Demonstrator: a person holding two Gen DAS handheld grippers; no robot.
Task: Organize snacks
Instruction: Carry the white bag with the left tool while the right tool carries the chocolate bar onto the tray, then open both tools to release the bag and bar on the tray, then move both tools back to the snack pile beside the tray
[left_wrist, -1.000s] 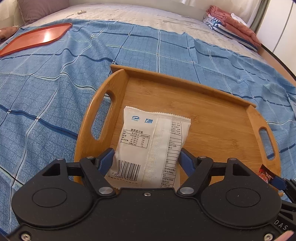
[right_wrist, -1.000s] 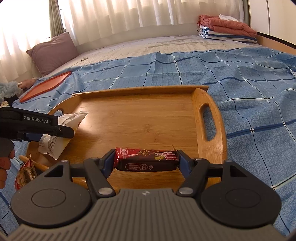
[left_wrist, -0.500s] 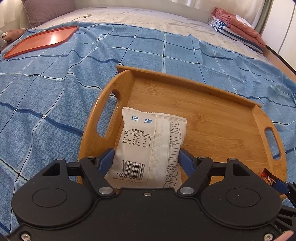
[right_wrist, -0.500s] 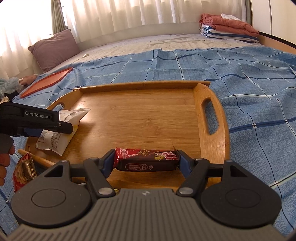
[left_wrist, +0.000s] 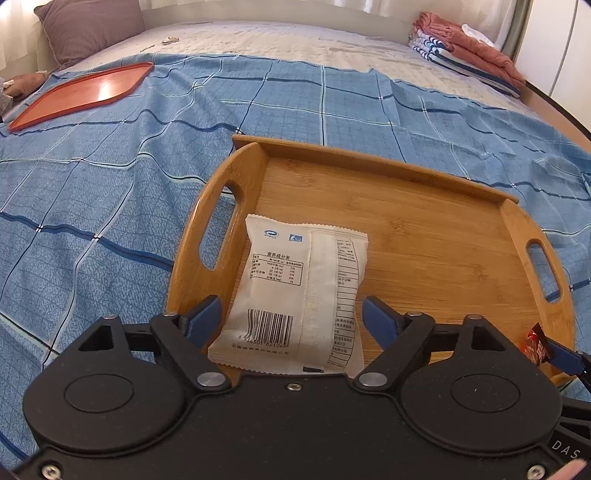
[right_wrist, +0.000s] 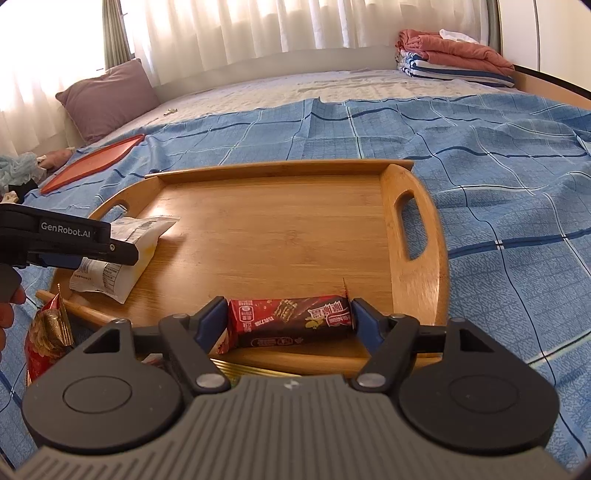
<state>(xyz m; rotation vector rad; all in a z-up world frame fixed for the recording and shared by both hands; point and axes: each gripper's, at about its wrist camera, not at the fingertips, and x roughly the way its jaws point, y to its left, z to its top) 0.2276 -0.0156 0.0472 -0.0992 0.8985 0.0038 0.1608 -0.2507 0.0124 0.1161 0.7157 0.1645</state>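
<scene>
A white snack packet (left_wrist: 299, 295) lies on the wooden tray (left_wrist: 436, 236) near its left handle. My left gripper (left_wrist: 291, 314) is open, its blue fingers apart on either side of the packet's near end, with gaps. The packet also shows in the right wrist view (right_wrist: 122, 258), resting on the tray (right_wrist: 280, 229) under the left gripper (right_wrist: 74, 243). My right gripper (right_wrist: 288, 321) is shut on a red and brown chocolate bar (right_wrist: 291, 321), held crosswise over the tray's near edge. The bar's end shows in the left wrist view (left_wrist: 535, 347).
The tray sits on a blue checked bedspread (left_wrist: 110, 192). An orange tray (left_wrist: 81, 92) lies far left. Folded clothes (right_wrist: 454, 55) are at the far right and a purple pillow (right_wrist: 107, 96) at the back. A red snack bag (right_wrist: 48, 332) lies beside the tray's near left corner.
The left gripper's fingers have spread away from the white packet, which now lies on the tray. The left gripper has drawn back slightly. The right gripper still holds the bar.
</scene>
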